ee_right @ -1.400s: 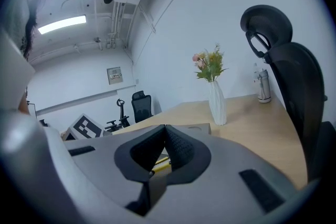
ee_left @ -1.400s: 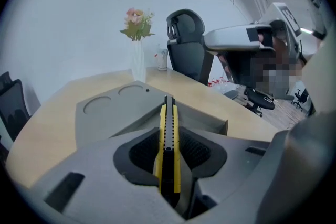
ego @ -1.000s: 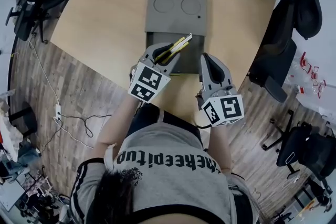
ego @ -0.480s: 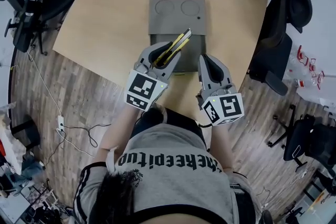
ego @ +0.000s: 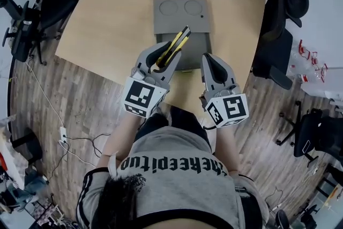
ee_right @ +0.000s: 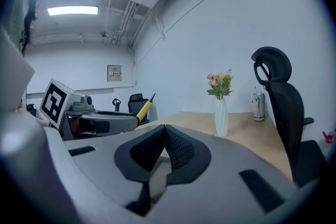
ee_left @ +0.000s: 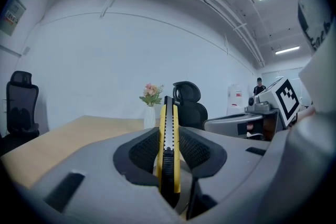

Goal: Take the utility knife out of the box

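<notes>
So the big light wooden table (ego: pixel 107 19) is being used as the work surface. The flat grey plastic box (ego: pixel 195 48) is being left open near its front edge, lid flipped away from the person.

The left gripper (ego: pixel 162 57) is being held over the box's near side. Its jaws are being pressed onto the yellow and black utility knife (ego: pixel 177 43), clamped round the handle end, with the rest sticking out forward toward the lid. In the left gripper view only the room is being shown behind the knife, so it's being judged as already up and clear of the box.

The right gripper (ee_right: pixel 164 140) is being held just beside the box on the right, jaws pinched together on nothing.

What could go wrong: the knife is being gripped at one end only, so with a quick swing it could be pivoted or slid out of the pads. If it's being put down carelessly, the far tip could get snagged on the lid or the box rim.
</notes>
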{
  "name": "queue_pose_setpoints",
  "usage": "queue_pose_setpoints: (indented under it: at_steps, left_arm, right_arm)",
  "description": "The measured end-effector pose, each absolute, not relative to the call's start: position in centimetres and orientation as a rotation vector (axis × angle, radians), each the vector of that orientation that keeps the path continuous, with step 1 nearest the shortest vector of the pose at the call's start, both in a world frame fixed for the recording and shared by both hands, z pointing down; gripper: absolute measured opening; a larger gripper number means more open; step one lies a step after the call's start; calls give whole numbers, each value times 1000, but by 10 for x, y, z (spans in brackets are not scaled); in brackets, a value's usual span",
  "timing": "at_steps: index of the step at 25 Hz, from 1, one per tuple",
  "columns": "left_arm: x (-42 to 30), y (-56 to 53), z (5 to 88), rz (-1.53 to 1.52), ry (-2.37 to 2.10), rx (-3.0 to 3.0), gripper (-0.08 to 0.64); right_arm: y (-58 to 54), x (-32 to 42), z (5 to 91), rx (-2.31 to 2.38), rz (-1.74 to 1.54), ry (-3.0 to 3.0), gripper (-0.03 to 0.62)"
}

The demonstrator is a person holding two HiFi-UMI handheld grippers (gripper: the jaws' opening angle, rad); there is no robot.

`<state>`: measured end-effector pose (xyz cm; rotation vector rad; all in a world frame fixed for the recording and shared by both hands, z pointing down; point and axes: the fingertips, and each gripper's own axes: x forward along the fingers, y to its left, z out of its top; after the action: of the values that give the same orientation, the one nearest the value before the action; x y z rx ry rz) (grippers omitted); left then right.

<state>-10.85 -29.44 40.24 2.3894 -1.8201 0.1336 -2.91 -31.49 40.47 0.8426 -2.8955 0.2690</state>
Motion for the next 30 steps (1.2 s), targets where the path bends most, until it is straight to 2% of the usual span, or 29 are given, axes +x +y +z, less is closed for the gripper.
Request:
queue_pose_setpoints:
  at_steps: [30]
  left_arm:
    - [-129,-177,338,-164,-1912,2468,127]
  right_arm:
    - [-209,-28,354,967,77,-2936,6]
